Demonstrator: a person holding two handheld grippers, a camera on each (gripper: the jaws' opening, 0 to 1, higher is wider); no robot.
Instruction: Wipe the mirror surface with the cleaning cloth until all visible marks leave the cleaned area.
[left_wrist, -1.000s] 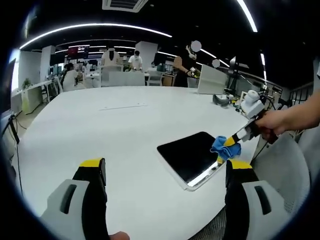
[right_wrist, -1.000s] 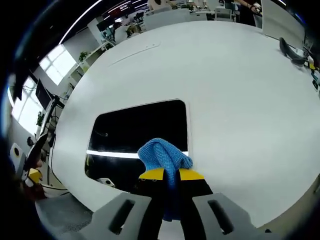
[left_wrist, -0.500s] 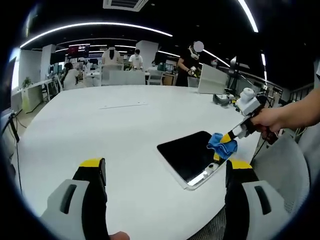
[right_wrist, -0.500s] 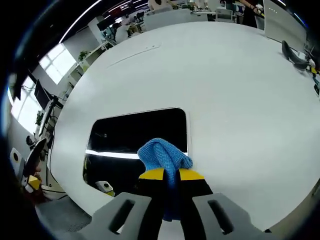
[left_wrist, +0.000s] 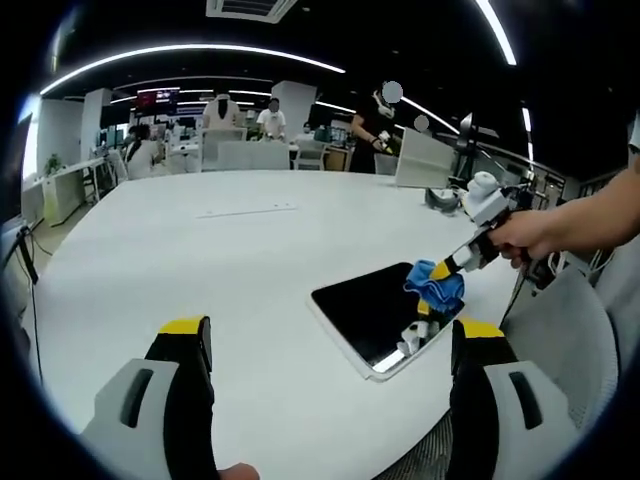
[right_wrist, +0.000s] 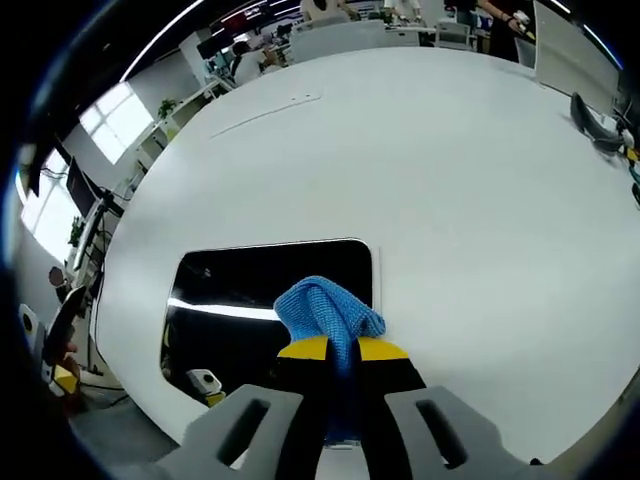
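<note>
Left gripper view: left gripper (left_wrist: 325, 350) spread wide, grasping nothing, parked near the mirror (left_wrist: 375, 313), seemingly to keep out of the wiping. Right gripper (left_wrist: 450, 268) reaching over the mirror's far edge.

Right gripper view: right gripper (right_wrist: 343, 349) clenched on the blue cleaning cloth (right_wrist: 328, 310), bunched against the mirror (right_wrist: 270, 300) for wiping. Broad white table (right_wrist: 450, 180) beneath; open office beyond.

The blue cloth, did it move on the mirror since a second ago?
Yes. In the left gripper view the blue cloth has slid from the mirror's near right edge toward its far corner.
</note>
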